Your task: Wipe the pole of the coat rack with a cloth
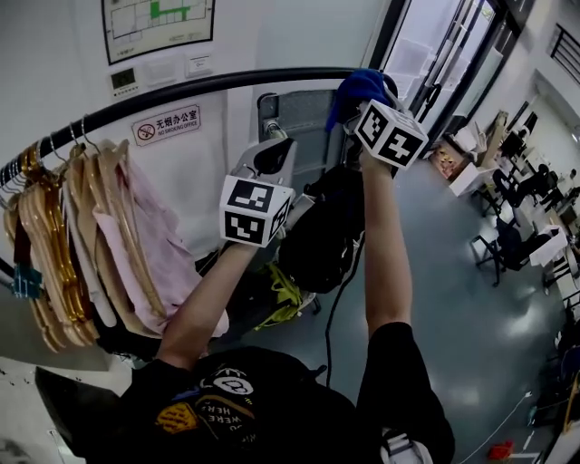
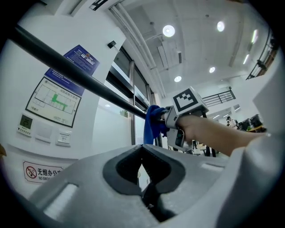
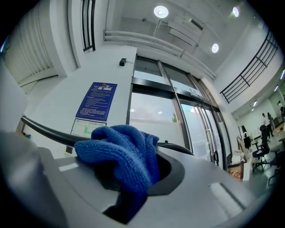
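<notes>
The left gripper is held up below the coat rack's pole, its jaws clenched tip to tip with nothing between them. Just beyond it and to its right, the right gripper is raised higher and grasps a blue microfibre cloth. The cloth bunches out of the jaws and lies against the black pole near its right end, where the bar starts to curve. A black bag hangs under that spot. Toward the pole's left end hang a row of wooden hangers and a pale pink garment. On the white wall behind the pole a small sign shows a no-smoking symbol and reads "无烟办公室 NO SMOKING OFFICE". Above it are a floor plan with green marking and a blue notice whose text is too small to read. Farther right stand glass doors.
</notes>
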